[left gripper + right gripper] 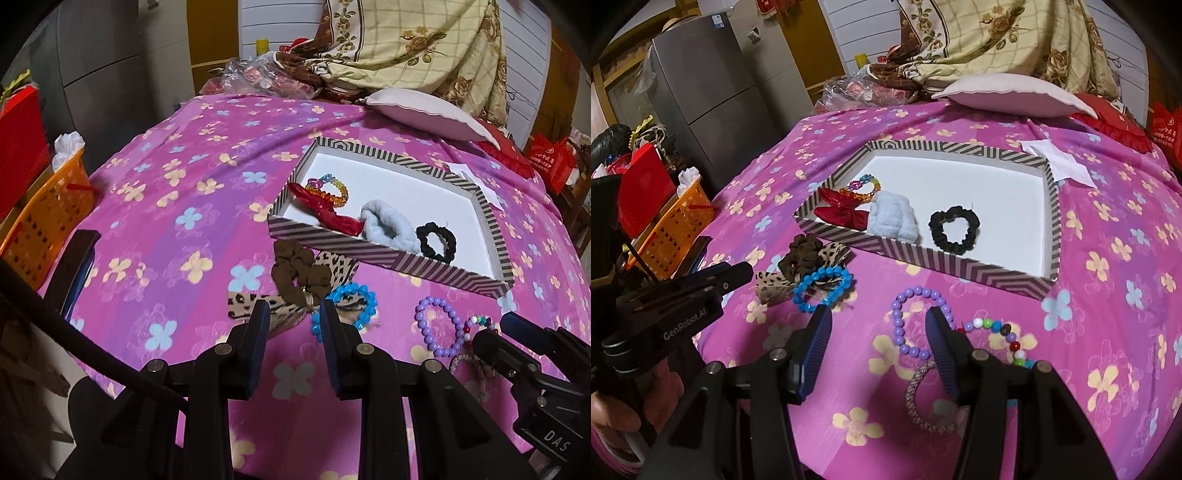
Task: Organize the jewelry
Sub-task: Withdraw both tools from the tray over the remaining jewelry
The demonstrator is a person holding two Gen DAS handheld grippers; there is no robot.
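A shallow striped tray (960, 264) with a white floor is seen at the centre of the right wrist view, and in it are laid a red bow (846, 212), a rainbow bead bracelet (862, 186), a pale blue fluffy scrunchie (894, 218) and a black scrunchie (955, 230). On the pink flowered cloth (1108, 332) below the tray are spread a brown scrunchie (803, 253), a blue bead bracelet (822, 288) and a purple bead bracelet (916, 321). The left gripper (293, 314) is held open and empty at the lower centre of its view before the brown scrunchie, and the right gripper (879, 325) is likewise parted with nothing gripped, over the purple bracelet.

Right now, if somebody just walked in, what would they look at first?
Probably the bright pink flowered sheet spread over everything, and the striped box sitting in the middle of it. Inside the box lie a red bow, a fluffy blue scrunchie and a black scrunchie. In front of the box, bead bracelets lie loose on the sheet.
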